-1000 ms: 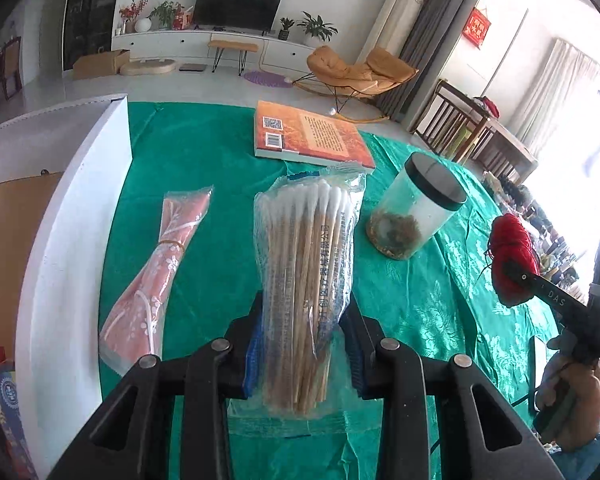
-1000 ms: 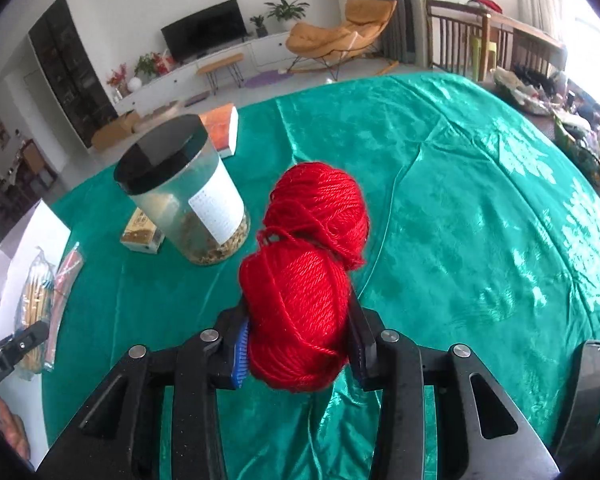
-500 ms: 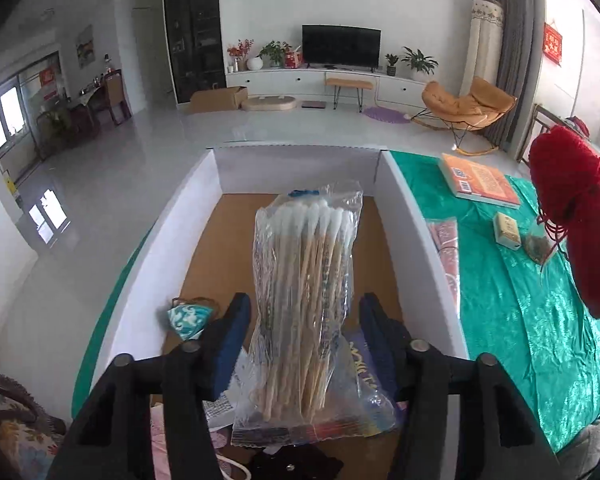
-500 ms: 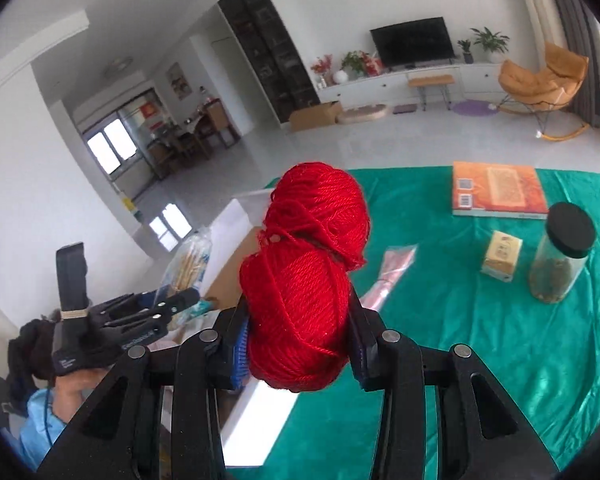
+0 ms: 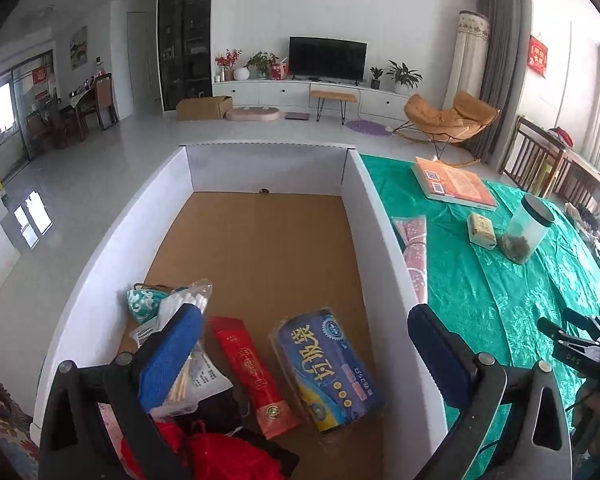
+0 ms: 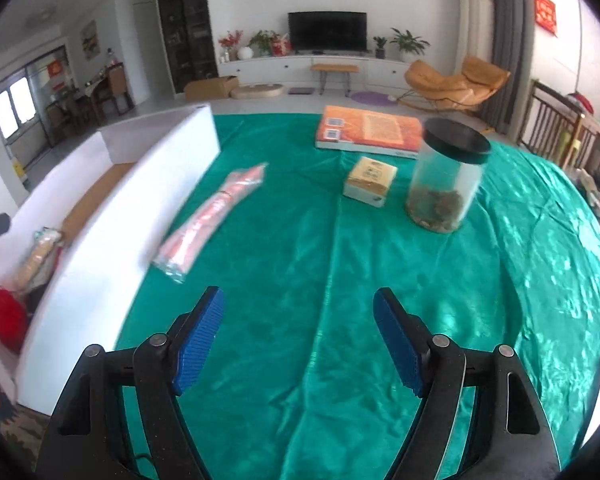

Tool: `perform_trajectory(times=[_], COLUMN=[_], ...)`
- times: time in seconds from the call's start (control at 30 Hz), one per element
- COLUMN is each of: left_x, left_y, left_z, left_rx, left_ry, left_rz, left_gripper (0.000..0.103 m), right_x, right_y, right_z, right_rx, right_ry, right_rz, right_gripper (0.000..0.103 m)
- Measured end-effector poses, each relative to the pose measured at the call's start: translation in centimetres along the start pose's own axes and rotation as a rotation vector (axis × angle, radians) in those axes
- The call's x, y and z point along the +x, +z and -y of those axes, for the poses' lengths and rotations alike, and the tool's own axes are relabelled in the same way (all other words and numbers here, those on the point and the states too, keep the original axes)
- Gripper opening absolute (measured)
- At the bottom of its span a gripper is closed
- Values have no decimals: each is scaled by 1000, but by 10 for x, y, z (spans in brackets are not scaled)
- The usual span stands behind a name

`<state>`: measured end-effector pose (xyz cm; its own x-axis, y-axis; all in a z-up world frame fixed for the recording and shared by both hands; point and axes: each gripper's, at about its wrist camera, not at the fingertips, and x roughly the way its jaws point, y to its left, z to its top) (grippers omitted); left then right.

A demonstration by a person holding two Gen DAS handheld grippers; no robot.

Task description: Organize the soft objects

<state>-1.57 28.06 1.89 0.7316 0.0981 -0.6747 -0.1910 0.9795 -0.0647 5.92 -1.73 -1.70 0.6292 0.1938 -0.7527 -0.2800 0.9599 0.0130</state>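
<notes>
Both grippers are empty now, so the step in hand is the release and the turn toward the next soft thing. The left gripper (image 5: 304, 340) hangs over the white box (image 5: 384, 240), and its fingers are opening wide with nothing between them. The bag of cotton swabs (image 5: 188, 344) lies under its left finger, at the near left part of the box and beside a teal patterned pouch (image 5: 142, 304). The red yarn (image 5: 220, 456) lies at the near end of the box. In the same box there are also a red packet (image 5: 252, 376) and a blue packet (image 5: 328, 368).

The right gripper (image 6: 298, 340) points at the green counter (image 6: 500, 280), outside the box. Its fingers are also opening and nothing is between them.

On the counter, one soft thing is not yet in the box, I think: the pink wrapped bundle (image 6: 212, 216), which lies just beside the right wall of the box. The book (image 6: 372, 130), the small carton (image 6: 370, 180) and the jar (image 6: 446, 176) look hard, so they probably stay.

The next move probably calls for the right gripper to go forward and left to the bundle. The fingers should close across its narrow width, near the middle, because the long soft bundle may sag at both ends.
</notes>
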Motion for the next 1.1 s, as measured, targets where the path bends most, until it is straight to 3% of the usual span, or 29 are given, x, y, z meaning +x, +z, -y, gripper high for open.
perform_trajectory(times=[0.07,0.13,0.2,0.27,0.47,0.57,0.87,1.1], left_x=[-2,-1,0,3,14,8,14,37], left_y=[0,-4,-9,-14,-31,-35,-41,-45], left_z=[25,49,74,97,151,166,190,198], left_rx=[35,69,106,152,264,324,350,420], left_ry=[-38,-75,-115,-149,-189,-176,-243,-189], left_rz=[0,-9,-23,-43,-98,-81,-85,-96], left_gripper=[102,102,102,102,102,102,102,102], right_x=[18,24,21,26,30,32,33,33], right_y=[-23,-42,-54,-54,-56,-58,-58,-58], right_z=[35,61,77,87,85,83,83,83], right_rx=[44,102,138,188,192,201,205,204], right_ry=[-117,-160,-177,-165,-166,-169,-171,-170], right_rz=[-50,-67,-43,-81,-90,-86,-86,-86], right_gripper=[79,79,79,79,81,84,86,86])
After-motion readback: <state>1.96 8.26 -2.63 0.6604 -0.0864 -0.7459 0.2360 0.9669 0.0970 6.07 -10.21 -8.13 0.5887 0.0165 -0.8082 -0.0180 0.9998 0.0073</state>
